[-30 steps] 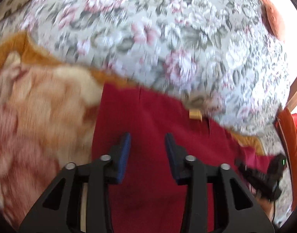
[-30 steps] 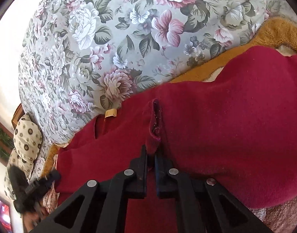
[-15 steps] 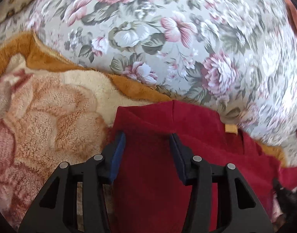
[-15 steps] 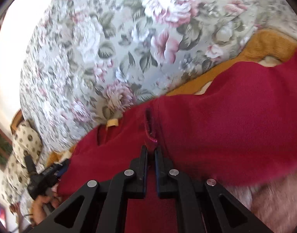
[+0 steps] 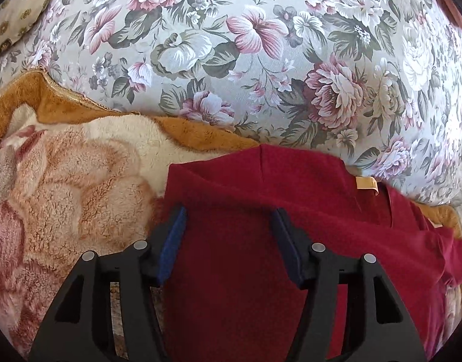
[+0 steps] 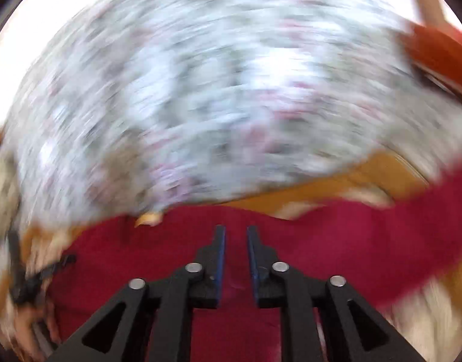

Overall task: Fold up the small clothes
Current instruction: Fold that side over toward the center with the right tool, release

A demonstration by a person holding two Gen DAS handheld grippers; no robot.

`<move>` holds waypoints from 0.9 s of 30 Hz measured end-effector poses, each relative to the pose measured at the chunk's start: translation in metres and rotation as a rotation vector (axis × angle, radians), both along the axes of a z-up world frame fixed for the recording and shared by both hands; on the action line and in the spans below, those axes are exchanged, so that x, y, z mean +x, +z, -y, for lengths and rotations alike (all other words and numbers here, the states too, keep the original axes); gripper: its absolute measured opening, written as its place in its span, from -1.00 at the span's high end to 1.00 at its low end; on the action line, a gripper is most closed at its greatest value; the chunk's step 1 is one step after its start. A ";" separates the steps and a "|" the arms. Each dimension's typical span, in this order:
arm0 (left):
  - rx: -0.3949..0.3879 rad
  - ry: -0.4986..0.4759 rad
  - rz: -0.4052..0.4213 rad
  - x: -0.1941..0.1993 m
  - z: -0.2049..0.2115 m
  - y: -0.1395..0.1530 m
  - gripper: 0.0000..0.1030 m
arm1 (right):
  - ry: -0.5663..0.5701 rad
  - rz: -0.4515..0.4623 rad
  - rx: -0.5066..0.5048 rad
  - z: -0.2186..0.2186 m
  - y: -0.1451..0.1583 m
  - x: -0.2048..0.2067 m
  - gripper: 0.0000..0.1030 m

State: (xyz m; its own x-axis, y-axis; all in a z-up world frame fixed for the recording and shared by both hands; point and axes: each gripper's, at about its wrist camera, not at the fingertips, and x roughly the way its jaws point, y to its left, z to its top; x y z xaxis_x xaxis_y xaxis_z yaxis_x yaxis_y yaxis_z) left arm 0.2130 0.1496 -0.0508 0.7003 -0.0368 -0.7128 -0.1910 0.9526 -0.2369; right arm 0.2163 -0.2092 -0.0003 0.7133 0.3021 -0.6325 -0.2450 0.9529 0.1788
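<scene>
A dark red garment [image 5: 291, 187] lies folded on the bed, its tan neck label [image 5: 365, 183] facing up near the far edge. My left gripper [image 5: 229, 214] hovers over the garment's left part. Its jaws are opening, and the blue pads [image 5: 172, 241] stand apart above the cloth without pinching it. In the blurred right wrist view, my right gripper [image 6: 235, 230] is above the red garment [image 6: 351, 241]. Its jaws are opening to a narrow gap with no cloth between them.
The garment rests on a fluffy orange-and-cream blanket [image 5: 65, 196]. Beyond it spreads a grey floral sheet [image 5: 261, 60]. A patterned cushion [image 5: 16, 15] sits at the far left, and an orange object [image 6: 436, 57] at the far right.
My right gripper let go of the red fold it pinched, rose and rolled. My left gripper shifted toward the garment's left edge and its jaws widened.
</scene>
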 end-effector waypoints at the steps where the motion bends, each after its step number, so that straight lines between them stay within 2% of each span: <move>1: 0.000 0.000 0.001 0.000 0.000 0.000 -0.14 | 0.074 -0.050 -0.043 -0.018 -0.006 0.012 0.67; 4: -0.008 -0.001 0.003 -0.001 -0.002 0.000 -0.14 | 0.145 -0.096 -0.185 -0.046 -0.026 0.037 0.67; 6: -0.006 -0.001 0.003 -0.001 -0.001 0.000 -0.14 | 0.077 -0.151 -0.257 -0.039 -0.044 0.052 0.67; 7: -0.005 -0.002 0.004 -0.001 -0.001 0.000 -0.14 | 0.053 -0.174 -0.233 -0.030 -0.052 0.057 0.67; 8: -0.002 -0.001 0.004 -0.001 -0.002 0.000 -0.14 | 0.049 -0.149 -0.163 -0.019 -0.054 0.056 0.69; 9: 0.001 -0.001 0.003 -0.001 -0.002 0.000 -0.14 | 0.036 -0.147 -0.134 -0.013 -0.056 0.056 0.70; 13: 0.000 0.000 0.003 -0.001 -0.001 0.000 -0.14 | 0.027 -0.113 -0.225 -0.025 -0.055 0.051 0.70; 17: 0.000 0.000 0.004 -0.001 -0.002 0.000 -0.14 | 0.025 -0.091 -0.258 -0.033 -0.057 0.051 0.67; 24: 0.005 -0.001 0.002 0.000 -0.001 0.000 -0.15 | 0.031 -0.085 -0.208 -0.026 -0.059 0.056 0.67; 27: 0.005 0.000 0.002 0.000 -0.001 0.000 -0.15 | 0.029 -0.078 -0.221 -0.028 -0.059 0.051 0.67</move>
State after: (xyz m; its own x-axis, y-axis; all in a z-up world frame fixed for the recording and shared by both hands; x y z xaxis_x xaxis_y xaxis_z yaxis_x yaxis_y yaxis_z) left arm 0.2127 0.1509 -0.0507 0.7020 -0.0332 -0.7114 -0.1902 0.9539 -0.2321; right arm 0.2676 -0.1809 -0.0591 0.6526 0.1695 -0.7385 -0.2660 0.9639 -0.0138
